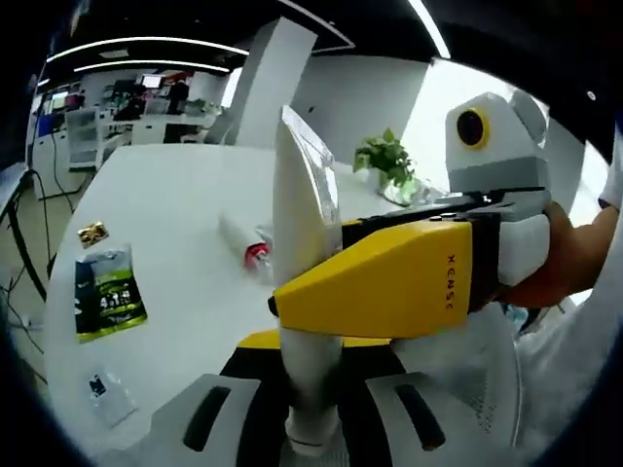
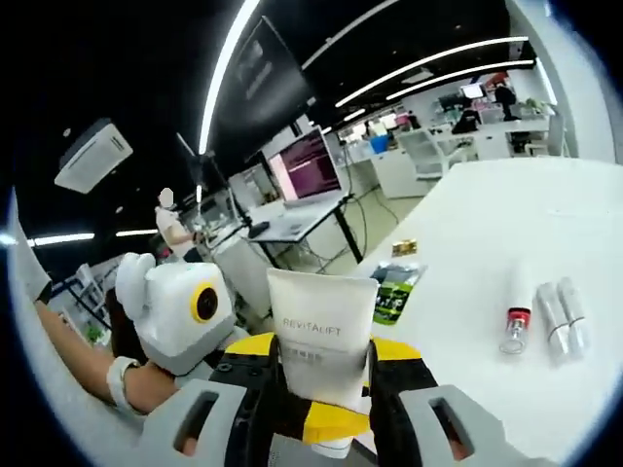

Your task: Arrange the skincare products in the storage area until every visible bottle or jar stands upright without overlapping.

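Observation:
A white squeeze tube (image 1: 300, 224) marked REVITALIFT (image 2: 316, 326) is held up above the white table (image 1: 185, 195). In the left gripper view its cap end sits between the jaws of my left gripper (image 1: 311, 394), which looks shut on it. My right gripper (image 1: 292, 311) reaches in from the right, and its yellow jaw clamps across the tube's middle. In the right gripper view the tube stands between the black pads of my right gripper (image 2: 321, 384), with the hand-held left gripper (image 2: 243, 360) coming in from the left. A small red-capped bottle (image 2: 514, 326) and two white tubes (image 2: 563, 316) lie flat on the table.
A green sachet (image 1: 107, 292), a small gold packet (image 1: 92, 233) and a clear sachet (image 1: 107, 394) lie near the table's edge. The red-capped bottle (image 1: 255, 251) lies behind the held tube. A potted plant (image 1: 387, 163) stands at the far side. Desks and a monitor (image 2: 311, 161) stand beyond the table.

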Demonstrator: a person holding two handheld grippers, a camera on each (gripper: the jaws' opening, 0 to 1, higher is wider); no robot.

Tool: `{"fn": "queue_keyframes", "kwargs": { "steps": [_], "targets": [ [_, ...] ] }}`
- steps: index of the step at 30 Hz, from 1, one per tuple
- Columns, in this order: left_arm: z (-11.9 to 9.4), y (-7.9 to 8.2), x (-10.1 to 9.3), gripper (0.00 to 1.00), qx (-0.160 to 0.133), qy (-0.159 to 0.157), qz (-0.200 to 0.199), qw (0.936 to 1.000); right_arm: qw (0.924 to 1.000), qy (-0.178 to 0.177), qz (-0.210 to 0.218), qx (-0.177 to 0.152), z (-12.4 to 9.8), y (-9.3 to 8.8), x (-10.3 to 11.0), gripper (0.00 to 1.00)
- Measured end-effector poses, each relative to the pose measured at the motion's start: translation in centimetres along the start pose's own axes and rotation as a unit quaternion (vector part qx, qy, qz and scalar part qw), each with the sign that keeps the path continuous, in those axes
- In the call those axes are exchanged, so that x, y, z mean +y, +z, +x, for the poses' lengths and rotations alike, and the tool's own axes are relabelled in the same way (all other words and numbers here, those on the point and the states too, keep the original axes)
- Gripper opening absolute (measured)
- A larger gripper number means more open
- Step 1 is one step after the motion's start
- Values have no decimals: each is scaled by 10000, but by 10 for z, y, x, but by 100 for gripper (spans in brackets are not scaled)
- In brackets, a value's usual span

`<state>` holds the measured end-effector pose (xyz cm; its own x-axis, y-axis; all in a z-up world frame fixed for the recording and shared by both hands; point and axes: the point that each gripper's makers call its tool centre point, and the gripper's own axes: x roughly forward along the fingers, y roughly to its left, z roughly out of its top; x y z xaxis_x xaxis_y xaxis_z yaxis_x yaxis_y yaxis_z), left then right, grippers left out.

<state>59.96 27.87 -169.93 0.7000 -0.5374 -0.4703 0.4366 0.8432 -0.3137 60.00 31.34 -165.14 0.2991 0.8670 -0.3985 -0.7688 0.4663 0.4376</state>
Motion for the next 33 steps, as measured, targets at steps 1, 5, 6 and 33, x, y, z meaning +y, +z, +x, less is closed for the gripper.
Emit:
{"fn": "queue_keyframes", "kwargs": {
  "steps": [1,5,6,33],
  "targets": [
    [0,0,3,13,-4,111,23,9999,10000,-30,28,27,2,-2,0,32],
    [1,-1,6,13,51,288,141,9995,9991,-244,-228,270,7,-13,0,32],
    [1,-2,7,13,52,301,128,9994,9992,-258,-187,240,9,-12,0,32],
    [-8,-6,34,40,465,726,2300,9694,9960,-698,-395,-390,-32,23,-36,28]
  ]
}}
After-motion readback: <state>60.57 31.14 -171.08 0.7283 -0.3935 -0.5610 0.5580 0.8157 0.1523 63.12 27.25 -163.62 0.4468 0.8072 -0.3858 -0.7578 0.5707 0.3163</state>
